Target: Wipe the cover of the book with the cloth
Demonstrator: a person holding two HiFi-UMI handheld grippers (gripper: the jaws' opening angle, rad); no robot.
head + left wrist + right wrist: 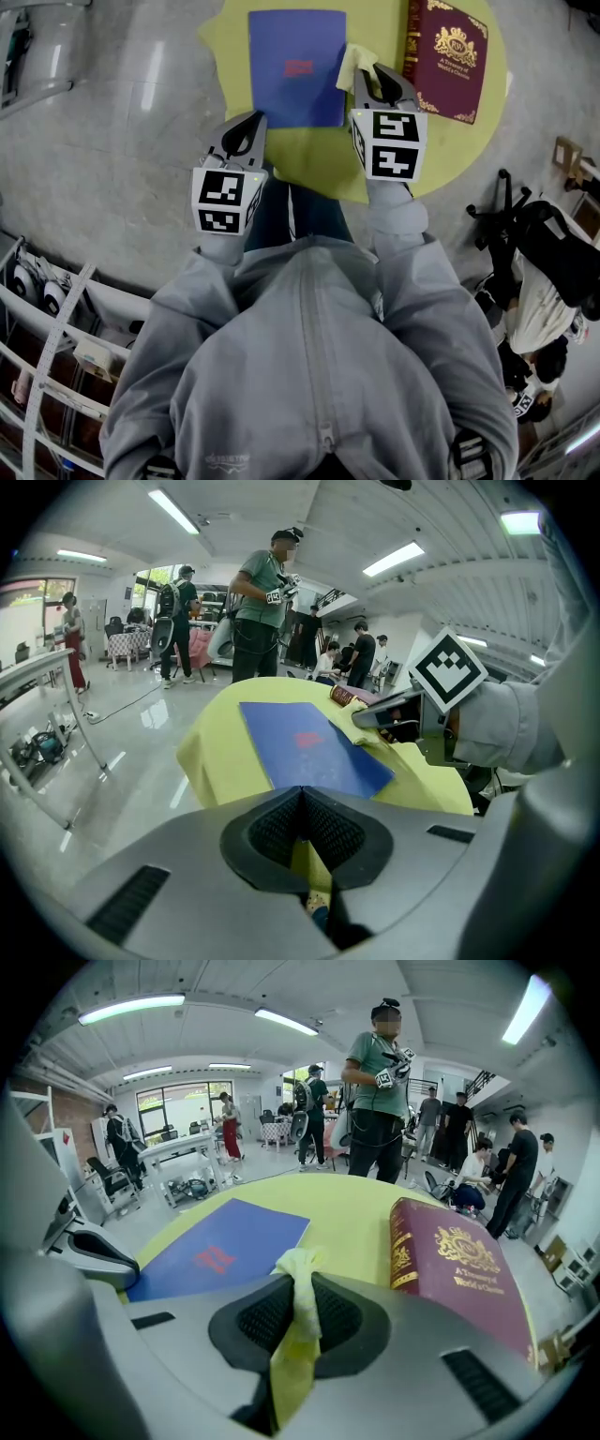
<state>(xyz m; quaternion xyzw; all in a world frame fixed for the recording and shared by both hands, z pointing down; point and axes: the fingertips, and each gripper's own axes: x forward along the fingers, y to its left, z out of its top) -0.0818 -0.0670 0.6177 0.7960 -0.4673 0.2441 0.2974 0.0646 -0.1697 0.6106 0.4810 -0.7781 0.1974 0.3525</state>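
- As the head view looks steeply down, a round yellow table (319, 155) carries two books: the blue book (297, 67) flat at centre, a maroon book (448, 61) apart to its right.
- Left gripper (251, 122) is near the blue book's near-left corner. Its own view shows the jaws closed together, nothing between them.
- Right gripper (377, 80) is just beside the blue book's right edge. Only its own view confirms the jaws clamped on the cloth (295, 1326).
- Cloth — pale yellow, a tuft past the jaw tips; contact with the cover cannot be determined.
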